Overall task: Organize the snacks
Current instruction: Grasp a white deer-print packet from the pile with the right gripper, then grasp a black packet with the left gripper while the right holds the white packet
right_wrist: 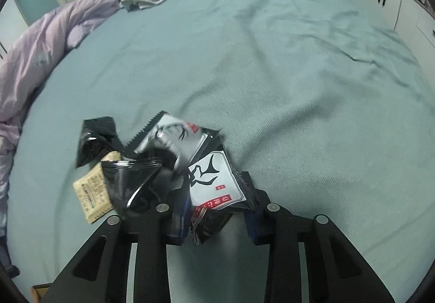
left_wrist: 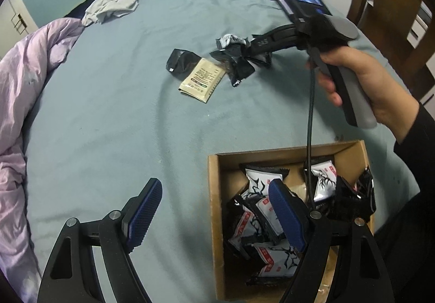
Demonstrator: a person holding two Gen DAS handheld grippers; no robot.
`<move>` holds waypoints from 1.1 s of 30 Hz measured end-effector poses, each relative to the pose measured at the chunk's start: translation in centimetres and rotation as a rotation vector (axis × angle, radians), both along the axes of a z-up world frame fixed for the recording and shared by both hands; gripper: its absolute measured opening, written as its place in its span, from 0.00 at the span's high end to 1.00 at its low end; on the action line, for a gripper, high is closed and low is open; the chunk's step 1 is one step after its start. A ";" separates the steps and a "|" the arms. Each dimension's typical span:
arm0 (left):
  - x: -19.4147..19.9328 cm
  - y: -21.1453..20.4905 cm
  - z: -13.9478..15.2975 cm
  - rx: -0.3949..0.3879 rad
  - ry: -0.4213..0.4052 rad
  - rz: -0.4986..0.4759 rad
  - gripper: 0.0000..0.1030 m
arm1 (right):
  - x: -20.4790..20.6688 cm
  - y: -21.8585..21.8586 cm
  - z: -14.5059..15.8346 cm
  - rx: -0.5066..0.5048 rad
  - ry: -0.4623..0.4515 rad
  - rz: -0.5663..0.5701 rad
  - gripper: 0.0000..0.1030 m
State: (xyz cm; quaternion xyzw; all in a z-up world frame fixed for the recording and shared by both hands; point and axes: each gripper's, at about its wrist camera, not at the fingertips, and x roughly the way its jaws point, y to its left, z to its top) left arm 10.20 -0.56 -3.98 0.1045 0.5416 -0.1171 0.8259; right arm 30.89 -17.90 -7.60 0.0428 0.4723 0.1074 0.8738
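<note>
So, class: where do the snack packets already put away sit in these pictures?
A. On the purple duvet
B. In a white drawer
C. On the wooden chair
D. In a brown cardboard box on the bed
D: the left wrist view shows black-and-white snack packets piled inside the open cardboard box, which rests on the blue-green bed sheet.

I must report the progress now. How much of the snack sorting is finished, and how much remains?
Done: several packets lie in the cardboard box. In hand: the right gripper has a black-and-white packet between its fingers. Left: the beige sachet and black packets on the bed. The left gripper is open, holding nothing.
</note>
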 end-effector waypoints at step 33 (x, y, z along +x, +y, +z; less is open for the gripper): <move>22.2 -1.9 -8.0 0.091 0.064 0.122 0.57 | -29.8 -8.4 2.7 0.395 -0.112 -0.038 0.71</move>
